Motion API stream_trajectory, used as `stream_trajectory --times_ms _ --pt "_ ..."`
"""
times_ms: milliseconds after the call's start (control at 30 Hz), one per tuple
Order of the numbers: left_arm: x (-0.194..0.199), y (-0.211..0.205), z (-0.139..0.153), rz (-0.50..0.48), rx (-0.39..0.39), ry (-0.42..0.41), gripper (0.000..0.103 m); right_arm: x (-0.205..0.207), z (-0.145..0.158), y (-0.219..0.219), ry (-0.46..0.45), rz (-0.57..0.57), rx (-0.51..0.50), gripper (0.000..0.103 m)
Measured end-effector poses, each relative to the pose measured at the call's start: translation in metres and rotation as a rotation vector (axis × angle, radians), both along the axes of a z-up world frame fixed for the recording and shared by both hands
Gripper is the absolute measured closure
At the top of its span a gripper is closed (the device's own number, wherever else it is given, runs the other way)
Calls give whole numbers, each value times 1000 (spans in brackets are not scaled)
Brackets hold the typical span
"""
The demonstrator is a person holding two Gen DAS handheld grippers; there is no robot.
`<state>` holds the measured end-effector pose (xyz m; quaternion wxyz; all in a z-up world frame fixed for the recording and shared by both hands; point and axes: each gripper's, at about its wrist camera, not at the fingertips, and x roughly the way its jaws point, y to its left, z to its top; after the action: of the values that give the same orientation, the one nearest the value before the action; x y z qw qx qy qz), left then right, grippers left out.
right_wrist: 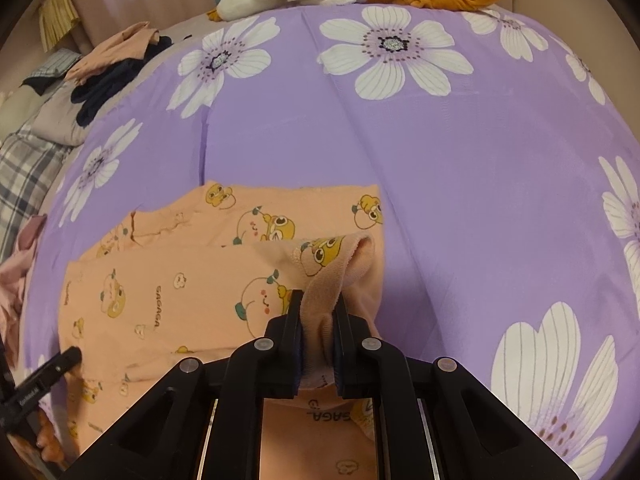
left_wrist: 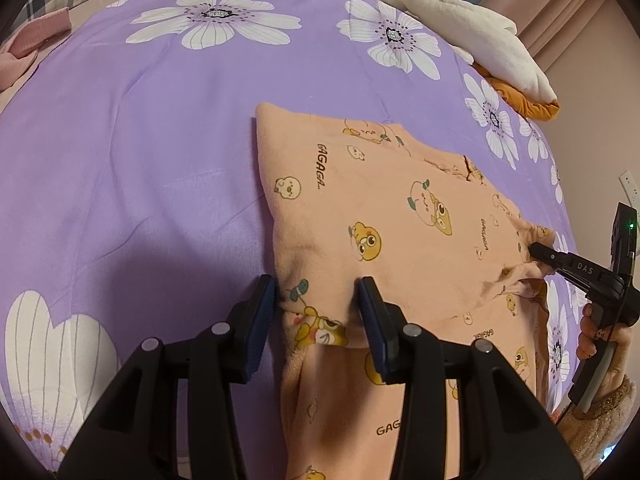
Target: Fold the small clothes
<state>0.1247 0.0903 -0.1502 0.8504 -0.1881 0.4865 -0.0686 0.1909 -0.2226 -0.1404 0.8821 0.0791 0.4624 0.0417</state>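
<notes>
A peach garment (left_wrist: 400, 208) printed with cartoon animals lies on a purple flowered bedspread (left_wrist: 160, 160). Its near part is lifted and doubled over the far part. My left gripper (left_wrist: 318, 304) is closed on a thick fold at the garment's near left corner, cloth filling the gap between its blue pads. At the right edge my right gripper (left_wrist: 534, 249) pinches the other corner. In the right wrist view that right gripper (right_wrist: 319, 298) is shut on a bunched hem of the garment (right_wrist: 168, 280). The left gripper (right_wrist: 74, 356) shows at the cloth's left edge.
A white and orange plush toy (left_wrist: 480, 32) lies at the bed's far edge. A pile of dark and peach clothes (right_wrist: 112, 68) and a plaid pillow (right_wrist: 24, 168) sit at the left. Pink cloth (left_wrist: 28, 44) lies at the far left. A person's hand (left_wrist: 596, 340) holds the right gripper.
</notes>
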Motion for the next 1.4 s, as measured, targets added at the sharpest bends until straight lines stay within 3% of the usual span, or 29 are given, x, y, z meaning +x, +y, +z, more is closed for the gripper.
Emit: stream_trajectory --times_ms 1067,1133,1267,1400 --pt "1 1 0 1 0 3 60 5 -12 -12 48 -6 48 92" --pt "1 1 -1 0 -1 3 60 2 -9 -15 42 -12 61 90" --pt "1 1 -1 1 0 3 60 -7 3 -24 -3 -43 53 72" --pt "1 1 -1 0 0 3 60 -19 14 -34 -38 -86 18 72"
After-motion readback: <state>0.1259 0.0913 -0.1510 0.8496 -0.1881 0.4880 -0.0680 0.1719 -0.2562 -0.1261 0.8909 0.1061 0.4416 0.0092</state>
